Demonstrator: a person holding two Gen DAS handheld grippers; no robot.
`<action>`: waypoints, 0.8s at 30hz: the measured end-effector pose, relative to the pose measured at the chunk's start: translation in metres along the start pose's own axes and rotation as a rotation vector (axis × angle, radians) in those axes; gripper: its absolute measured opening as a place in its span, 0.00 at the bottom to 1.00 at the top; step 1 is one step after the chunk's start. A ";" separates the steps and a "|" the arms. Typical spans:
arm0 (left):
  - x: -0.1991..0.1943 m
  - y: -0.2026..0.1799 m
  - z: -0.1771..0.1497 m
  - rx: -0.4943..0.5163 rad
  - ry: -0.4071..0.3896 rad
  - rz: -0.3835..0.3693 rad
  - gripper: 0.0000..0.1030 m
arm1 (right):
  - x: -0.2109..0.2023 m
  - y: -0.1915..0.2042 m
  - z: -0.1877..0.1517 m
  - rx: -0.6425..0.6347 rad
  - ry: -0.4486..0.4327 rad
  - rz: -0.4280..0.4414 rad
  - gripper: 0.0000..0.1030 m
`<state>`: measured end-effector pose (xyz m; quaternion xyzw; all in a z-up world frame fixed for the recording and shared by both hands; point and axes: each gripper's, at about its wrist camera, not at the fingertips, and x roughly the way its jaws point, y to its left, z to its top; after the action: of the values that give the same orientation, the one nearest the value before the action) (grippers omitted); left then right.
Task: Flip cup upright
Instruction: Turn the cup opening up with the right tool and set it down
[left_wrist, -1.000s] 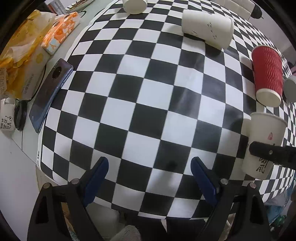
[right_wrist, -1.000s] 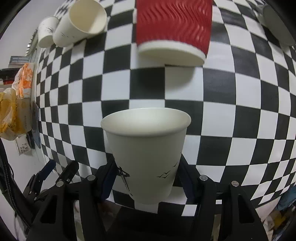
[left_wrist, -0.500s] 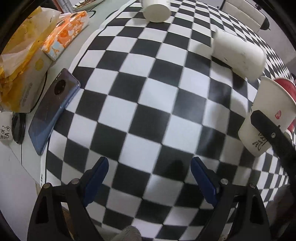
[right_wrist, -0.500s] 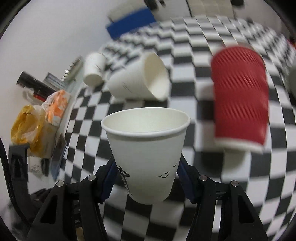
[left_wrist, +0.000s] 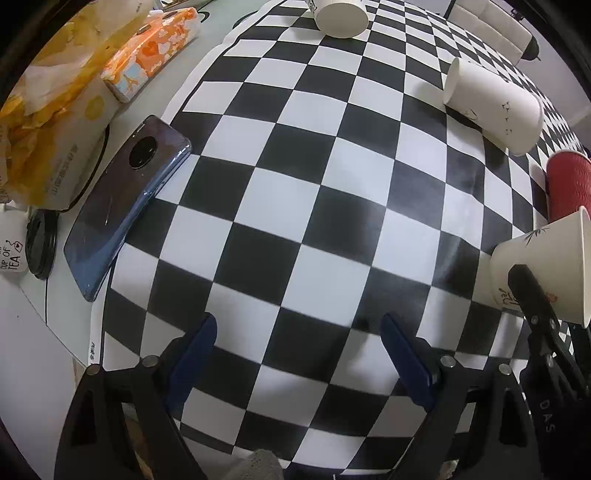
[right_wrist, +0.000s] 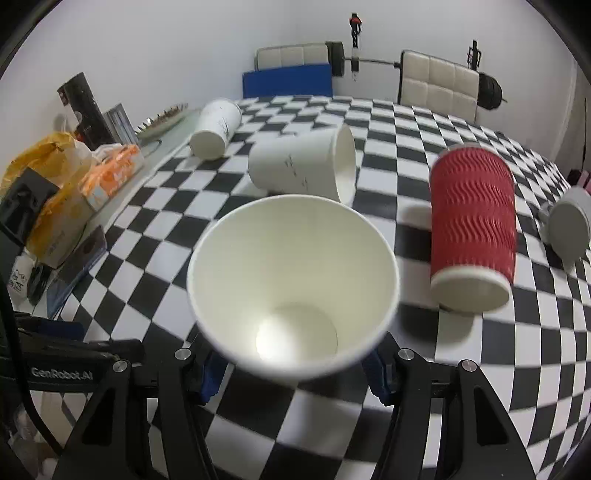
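Observation:
My right gripper (right_wrist: 293, 363) is shut on a white paper cup (right_wrist: 291, 266), held above the checkered cloth (right_wrist: 424, 347) with its open mouth facing the camera. The same cup shows at the right edge of the left wrist view (left_wrist: 546, 273), tilted, with a black finger (left_wrist: 532, 291) across it. My left gripper (left_wrist: 297, 354) is open and empty over the cloth's near edge (left_wrist: 295, 258).
A red ribbed cup (right_wrist: 471, 225) lies on its side at right, with a grey cup (right_wrist: 569, 229) beyond it. Two white cups (right_wrist: 306, 166) (right_wrist: 216, 129) lie further back. A phone (left_wrist: 125, 199), tissue pack (left_wrist: 151, 66) and yellow bag (left_wrist: 48, 110) sit left.
The right gripper has tipped the white cup forward, so I now look into its mouth instead of at its side. The left gripper has shifted slightly; it stays open.

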<state>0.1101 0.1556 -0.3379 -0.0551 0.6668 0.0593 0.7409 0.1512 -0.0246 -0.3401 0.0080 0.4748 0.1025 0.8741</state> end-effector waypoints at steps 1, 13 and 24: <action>-0.002 0.002 -0.002 0.006 -0.005 -0.002 0.88 | -0.001 0.000 -0.001 0.006 0.010 -0.004 0.62; -0.062 0.006 -0.044 0.053 -0.145 0.043 0.88 | -0.028 -0.005 -0.020 0.049 0.093 -0.017 0.84; -0.165 -0.042 -0.090 0.100 -0.368 0.083 0.98 | -0.136 -0.034 -0.029 0.193 0.098 -0.182 0.86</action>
<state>0.0112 0.0973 -0.1835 0.0213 0.5237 0.0658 0.8491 0.0605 -0.0853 -0.2472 0.0440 0.5236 -0.0229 0.8505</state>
